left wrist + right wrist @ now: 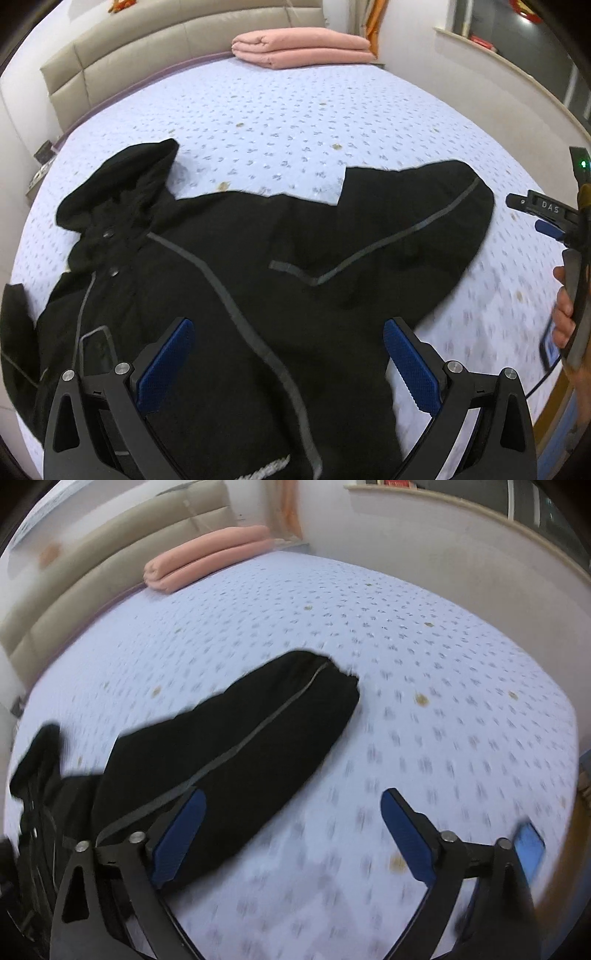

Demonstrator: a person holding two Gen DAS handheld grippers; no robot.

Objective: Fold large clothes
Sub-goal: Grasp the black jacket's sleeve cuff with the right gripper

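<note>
A large black hooded jacket (229, 280) with grey seam lines lies spread flat on the bed. Its hood (122, 184) points to the upper left and one sleeve (424, 221) stretches out to the right. My left gripper (288, 332) hangs open above the jacket's body, with nothing between its blue pads. In the right wrist view that same sleeve (240, 746) runs diagonally across the sheet. My right gripper (293, 805) is open over the sleeve's lower edge and the bare sheet, holding nothing. In the left wrist view the right gripper (546, 221) shows at the right edge, held by a hand (563, 314).
The bed (295, 118) has a pale lilac patterned sheet. A folded pink blanket (303, 50) lies at the far end by the beige padded headboard (129, 55). White walls and a window sill (461, 506) bound the right side. A phone (530, 845) lies near the bed's right edge.
</note>
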